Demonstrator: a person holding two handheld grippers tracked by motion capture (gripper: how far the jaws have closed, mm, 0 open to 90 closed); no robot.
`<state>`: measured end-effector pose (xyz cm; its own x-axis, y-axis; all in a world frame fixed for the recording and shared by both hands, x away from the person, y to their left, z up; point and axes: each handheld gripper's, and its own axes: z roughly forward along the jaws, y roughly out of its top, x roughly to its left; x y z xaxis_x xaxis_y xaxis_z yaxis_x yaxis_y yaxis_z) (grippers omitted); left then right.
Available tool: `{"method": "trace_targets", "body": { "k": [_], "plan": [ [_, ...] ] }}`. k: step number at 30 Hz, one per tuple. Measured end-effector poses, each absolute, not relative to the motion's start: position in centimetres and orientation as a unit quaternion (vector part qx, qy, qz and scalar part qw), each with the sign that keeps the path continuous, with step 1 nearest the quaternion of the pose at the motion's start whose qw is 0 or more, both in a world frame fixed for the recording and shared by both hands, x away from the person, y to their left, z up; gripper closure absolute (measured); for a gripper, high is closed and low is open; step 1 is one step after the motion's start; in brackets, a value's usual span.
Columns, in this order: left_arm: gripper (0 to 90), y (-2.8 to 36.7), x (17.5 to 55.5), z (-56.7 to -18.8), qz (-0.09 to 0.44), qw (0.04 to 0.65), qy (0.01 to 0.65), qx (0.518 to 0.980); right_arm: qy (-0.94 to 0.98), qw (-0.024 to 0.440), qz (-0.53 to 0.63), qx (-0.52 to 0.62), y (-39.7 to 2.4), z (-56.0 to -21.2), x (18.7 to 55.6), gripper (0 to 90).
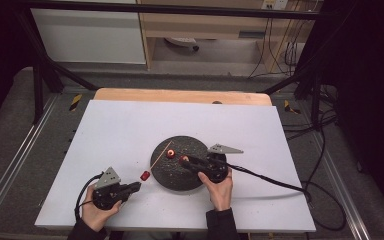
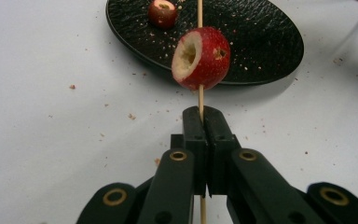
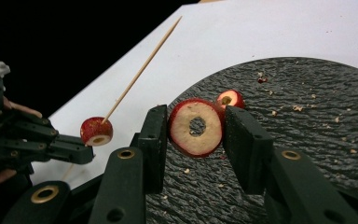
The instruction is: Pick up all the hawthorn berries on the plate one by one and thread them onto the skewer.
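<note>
Two grips set: left gripper (image 2: 204,122) clamped on skewer (image 2: 199,14) with one fruit (image 2: 201,58) threaded, tip angled plateward toward right gripper (image 3: 196,135) pinching cored fruit (image 3: 196,127) above plate (image 3: 307,140).

Right tool (image 3: 196,128) grips cored fruit slice (image 3: 196,127) over black plate (image 3: 307,116)
</note>
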<state>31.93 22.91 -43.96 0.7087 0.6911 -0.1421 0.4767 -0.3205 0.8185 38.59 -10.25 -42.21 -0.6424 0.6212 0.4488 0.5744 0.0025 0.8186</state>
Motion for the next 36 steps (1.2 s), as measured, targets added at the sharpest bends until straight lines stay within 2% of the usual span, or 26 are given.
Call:
{"method": "trace_targets", "body": {
  "k": [23, 36],
  "plan": [
    [88.6, 21.7, 30.9, -44.0, 0.118, 0.477, 0.368, 0.789, 0.557, 0.014, 0.672, 0.488, -10.1, -42.4, 38.0, 61.2],
    [88.6, 20.9, 30.7, -44.2, 0.118, 0.486, 0.368, 0.784, 0.51, 0.008, 0.699, 0.5, -10.2, -41.5, 39.9, 61.3]
  ]
}}
